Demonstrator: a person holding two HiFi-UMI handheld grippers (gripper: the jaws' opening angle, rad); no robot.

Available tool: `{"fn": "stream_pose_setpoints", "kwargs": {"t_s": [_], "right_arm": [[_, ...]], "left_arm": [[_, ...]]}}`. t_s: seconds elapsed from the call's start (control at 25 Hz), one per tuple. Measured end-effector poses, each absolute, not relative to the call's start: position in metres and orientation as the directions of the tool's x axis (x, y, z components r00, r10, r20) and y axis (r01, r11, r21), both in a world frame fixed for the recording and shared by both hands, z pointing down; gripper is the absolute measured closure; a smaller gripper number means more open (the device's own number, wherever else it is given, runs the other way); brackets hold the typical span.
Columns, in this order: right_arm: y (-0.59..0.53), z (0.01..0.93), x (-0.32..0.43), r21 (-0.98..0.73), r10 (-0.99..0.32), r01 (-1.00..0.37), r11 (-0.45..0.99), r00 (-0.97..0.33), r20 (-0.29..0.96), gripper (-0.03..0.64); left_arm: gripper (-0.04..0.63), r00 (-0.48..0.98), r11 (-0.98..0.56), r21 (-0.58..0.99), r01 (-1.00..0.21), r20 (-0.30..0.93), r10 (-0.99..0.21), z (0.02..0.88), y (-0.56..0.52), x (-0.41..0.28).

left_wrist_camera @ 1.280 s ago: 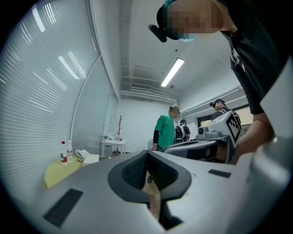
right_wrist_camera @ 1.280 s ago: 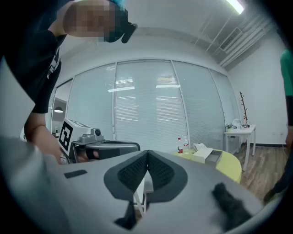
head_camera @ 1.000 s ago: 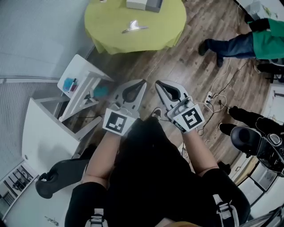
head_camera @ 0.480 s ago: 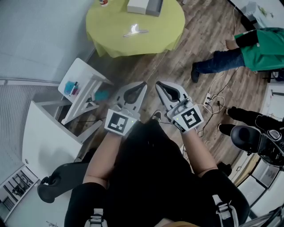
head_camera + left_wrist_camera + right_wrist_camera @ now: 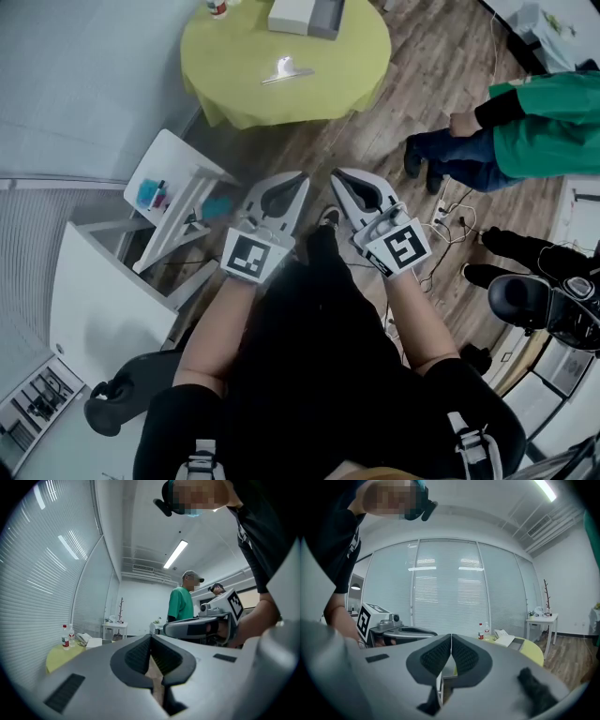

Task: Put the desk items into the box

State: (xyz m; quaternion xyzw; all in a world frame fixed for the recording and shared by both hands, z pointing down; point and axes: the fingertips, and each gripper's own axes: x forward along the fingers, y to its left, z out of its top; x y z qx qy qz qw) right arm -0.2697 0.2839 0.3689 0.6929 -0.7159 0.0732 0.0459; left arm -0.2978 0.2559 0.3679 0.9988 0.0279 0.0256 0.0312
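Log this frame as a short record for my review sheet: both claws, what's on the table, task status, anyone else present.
left claw: shut, empty, above the wooden floor
right claw: shut, empty, beside the left one
table: round yellow-green table, ahead, touched by neither claw
on table: white and grey box, small silver item, red-labelled bottle
task status: nothing held; silver item lies outside the box
bystander: person in green top, at right

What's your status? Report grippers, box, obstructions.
Left gripper shut, empty; right gripper shut, empty. Box on the yellow-green table ahead, not reached. Person in green stands right of it.
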Motion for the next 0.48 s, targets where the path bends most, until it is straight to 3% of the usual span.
{"fn": "stream_pose_setpoints", "kwargs": {"t_s": [0.48], "right_arm": [[0.249,0.376,-0.215,-0.051,-0.982,-0.996,0.071,-0.079,0.172,0.598]], "left_arm": [[0.586,0.998,-0.999,0.051,0.016,0.067,0.019,0.368,0.220,-0.240]]}}
